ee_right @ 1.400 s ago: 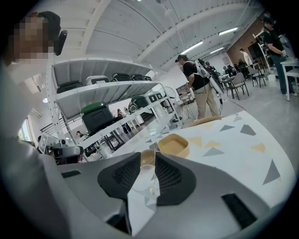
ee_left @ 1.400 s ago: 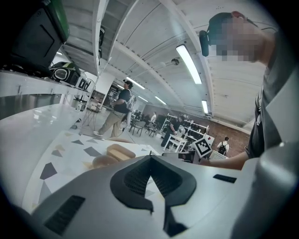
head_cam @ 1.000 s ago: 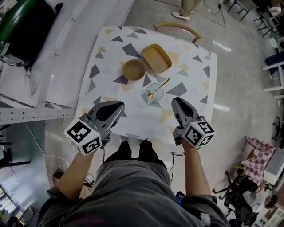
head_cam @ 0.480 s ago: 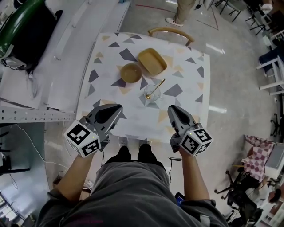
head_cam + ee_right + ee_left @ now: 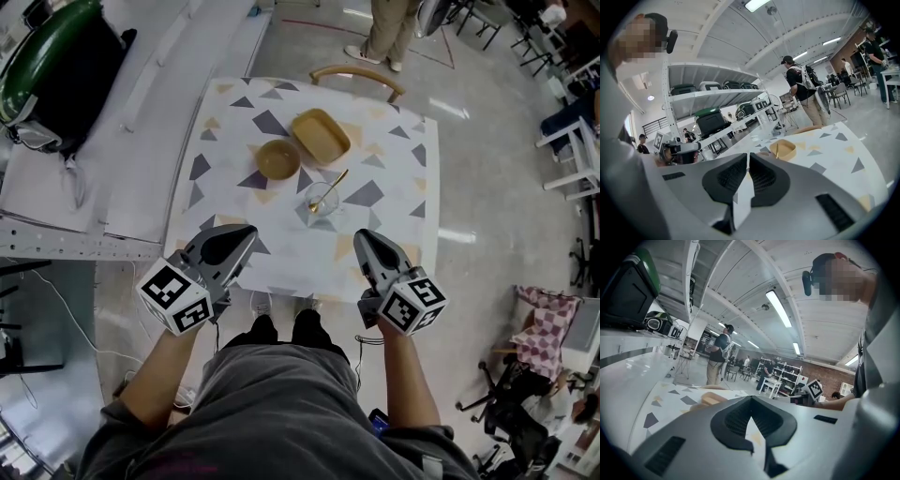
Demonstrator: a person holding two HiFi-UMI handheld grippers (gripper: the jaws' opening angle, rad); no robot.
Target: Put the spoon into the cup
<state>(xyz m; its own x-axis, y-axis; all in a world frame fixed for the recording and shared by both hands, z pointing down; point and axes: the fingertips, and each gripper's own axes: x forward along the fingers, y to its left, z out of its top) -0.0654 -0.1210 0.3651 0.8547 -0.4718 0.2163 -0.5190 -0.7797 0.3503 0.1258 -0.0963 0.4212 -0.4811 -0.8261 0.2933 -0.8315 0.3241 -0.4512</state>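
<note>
Two tools hang over the near edge of the desk (image 5: 300, 255), one in each hand; the left tool (image 5: 246, 232) has its jaws drawn together at the tips with nothing between them, and the right tool (image 5: 361, 237) likewise has its jaws closed to a thin slit, gripping nothing; ahead of both tools, and somewhat nearer the right one, stands one clear cup (image 5: 322, 200); the one gold spoon (image 5: 330, 188) already sits in it, bowl end down in the cup and handle leaning out over the rim, away from the tools and toward the right tool's side; well apart from either tool; beyond the cup, on the left tool's side, sits one round tan bowl (image 5: 278, 159), and just past that, further from the tools, one rectangular yellow dish (image 5: 321, 136); the bowl and dish look empty; at the desk's far edge, opposite the tools, one wooden chair (image 5: 357, 74) shows its curved back; one person (image 5: 388, 33) stands on the floor beyond it.
</note>
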